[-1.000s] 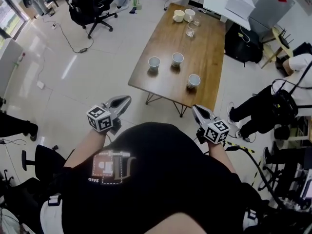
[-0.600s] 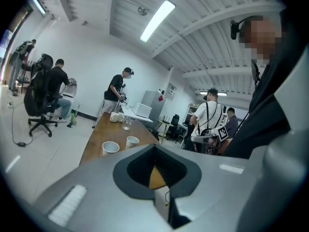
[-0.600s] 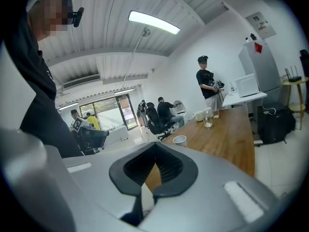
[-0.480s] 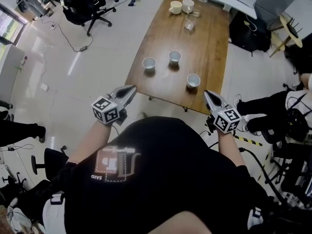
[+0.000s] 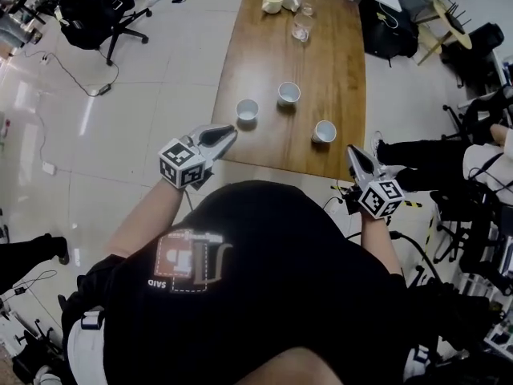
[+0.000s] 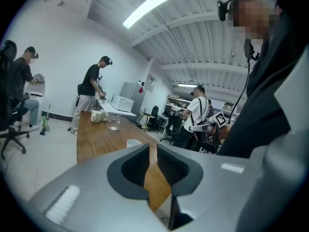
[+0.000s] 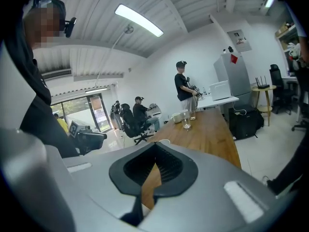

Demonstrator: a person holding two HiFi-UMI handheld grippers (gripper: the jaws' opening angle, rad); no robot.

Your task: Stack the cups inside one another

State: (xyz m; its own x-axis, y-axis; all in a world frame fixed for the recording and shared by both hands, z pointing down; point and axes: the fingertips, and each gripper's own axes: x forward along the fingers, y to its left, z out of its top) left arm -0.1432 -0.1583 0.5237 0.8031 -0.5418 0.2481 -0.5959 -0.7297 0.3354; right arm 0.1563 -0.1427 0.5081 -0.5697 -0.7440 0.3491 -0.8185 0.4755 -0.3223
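Clearly, nothing is stacked yet: three small white round cups stand upright, mouths up and well apart from one another, on the near half of the long brown wooden table (image 5: 329, 62). The first cup (image 5: 247, 109) lies just ahead of the left gripper (image 5: 228, 131). The second cup (image 5: 288, 93) sits beyond that one and off toward the right. The third cup (image 5: 325, 131) lies ahead of the right gripper (image 5: 353, 152) and slightly to its left.

The left gripper's jaws are opening, with only a thin slot between the pads and nothing in it. The right gripper's jaws are pressed together and empty, and its tips show off the table's near right corner.

Judging by this, the left hand is closer to its cup than the right is to any, so the first cup looks like the likeliest pick. Both grippers point forward along the table's length, so each cup's wall would be met from the side.

At the far end stand two cream mugs (image 5: 272, 1) and a clear glass (image 5: 301, 29).
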